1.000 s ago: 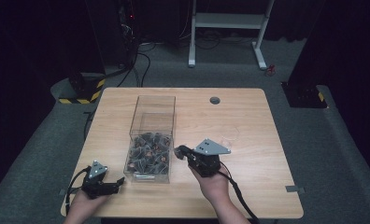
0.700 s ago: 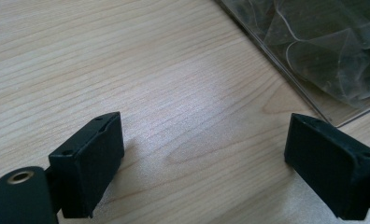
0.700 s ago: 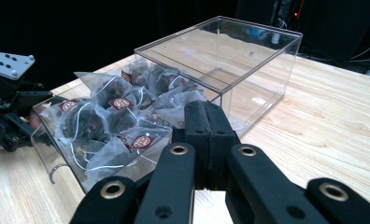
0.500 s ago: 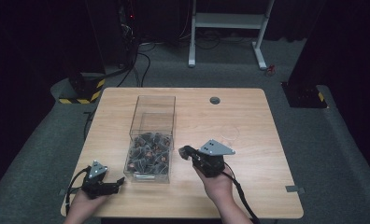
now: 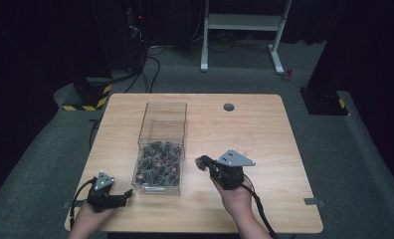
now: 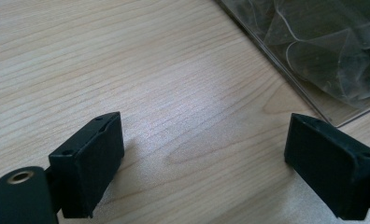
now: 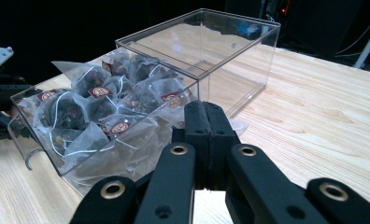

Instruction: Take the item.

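Your right hand-held gripper [image 5: 201,162], jaws pressed together on nothing, points at the clear box [image 5: 161,144], whose long axis runs away from you. The tea bags [image 7: 99,112] heaped in its near end lie just ahead. Your left hand-held gripper [image 5: 127,193] rests on the tabletop [image 5: 264,129], wide open and empty, beside the box's near corner.

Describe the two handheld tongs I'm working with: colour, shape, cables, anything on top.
Both tongs are black, each with two blocky flat-faced jaws on arms with brass-ringed holes. The left tongs and right tongs each carry a grey three-cornered plate on top and trail a black cable. No sleeves show on the forearms.
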Available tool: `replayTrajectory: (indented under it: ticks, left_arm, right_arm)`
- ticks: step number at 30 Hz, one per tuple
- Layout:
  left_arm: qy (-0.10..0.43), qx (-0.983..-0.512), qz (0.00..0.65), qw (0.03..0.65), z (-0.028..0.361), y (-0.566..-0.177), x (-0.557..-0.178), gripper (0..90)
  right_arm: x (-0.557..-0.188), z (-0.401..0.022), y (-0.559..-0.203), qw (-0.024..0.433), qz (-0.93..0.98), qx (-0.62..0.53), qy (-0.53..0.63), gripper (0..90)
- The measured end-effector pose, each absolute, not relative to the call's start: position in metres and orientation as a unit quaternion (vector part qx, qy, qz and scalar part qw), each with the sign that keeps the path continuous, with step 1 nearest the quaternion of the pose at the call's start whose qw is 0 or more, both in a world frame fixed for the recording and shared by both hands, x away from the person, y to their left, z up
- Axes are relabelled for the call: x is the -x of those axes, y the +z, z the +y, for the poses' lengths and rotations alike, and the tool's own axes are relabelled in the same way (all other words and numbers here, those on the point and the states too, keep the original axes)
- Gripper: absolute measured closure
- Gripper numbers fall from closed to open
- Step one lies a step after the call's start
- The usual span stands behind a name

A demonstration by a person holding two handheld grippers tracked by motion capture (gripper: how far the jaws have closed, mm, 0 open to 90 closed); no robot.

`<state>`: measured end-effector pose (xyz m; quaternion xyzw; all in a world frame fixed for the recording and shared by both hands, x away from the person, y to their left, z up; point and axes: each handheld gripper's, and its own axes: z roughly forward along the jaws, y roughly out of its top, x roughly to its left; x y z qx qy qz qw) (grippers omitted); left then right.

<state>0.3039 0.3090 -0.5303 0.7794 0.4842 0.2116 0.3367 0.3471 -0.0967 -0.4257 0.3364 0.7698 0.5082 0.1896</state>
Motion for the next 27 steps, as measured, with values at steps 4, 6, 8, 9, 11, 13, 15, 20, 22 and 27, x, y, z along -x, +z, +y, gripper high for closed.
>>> replayTrajectory:
  ticks: [4,6,8,9,11,13,15,20,22,27]
  left_arm:
    - [0.211,-0.78,0.484,0.337,0.309,-0.53,-0.304,12.3]
    - [0.211,-0.78,0.484,0.337,0.309,-0.53,-0.304,12.3]
    - [0.212,-0.779,0.484,0.338,0.309,-0.53,-0.304,12.3]
    - [0.212,-0.779,0.484,0.338,0.309,-0.53,-0.304,12.3]
    - [0.212,-0.779,0.484,0.337,0.309,-0.53,-0.304,12.3]
    - [0.212,-0.779,0.484,0.337,0.309,-0.53,-0.304,12.3]
    - [0.212,-0.779,0.484,0.337,0.309,-0.53,-0.304,12.3]
    - [0.212,-0.78,0.483,0.337,0.309,-0.53,-0.304,12.3]
    - [0.211,-0.779,0.484,0.338,0.309,-0.53,-0.304,12.3]
    - [0.211,-0.779,0.484,0.338,0.309,-0.53,-0.304,12.4]
  right_arm:
    - [-0.347,-0.103,-0.427,0.192,0.767,-0.342,0.508,90.0]
    - [-0.348,-0.107,-0.428,0.194,0.766,-0.345,0.507,90.0]
    - [-0.348,-0.11,-0.428,0.197,0.765,-0.348,0.505,90.0]
    - [-0.348,-0.112,-0.428,0.198,0.763,-0.35,0.505,90.0]
    - [-0.348,-0.116,-0.429,0.201,0.763,-0.353,0.503,90.0]
    - [-0.348,-0.121,-0.429,0.205,0.762,-0.357,0.501,90.0]
    - [-0.349,-0.126,-0.43,0.207,0.76,-0.362,0.499,90.0]
    - [-0.352,-0.136,-0.433,0.209,0.759,-0.374,0.491,90.0]
    - [-0.354,-0.14,-0.434,0.213,0.757,-0.379,0.488,90.0]
    - [-0.356,-0.151,-0.434,0.221,0.752,-0.391,0.483,90.0]
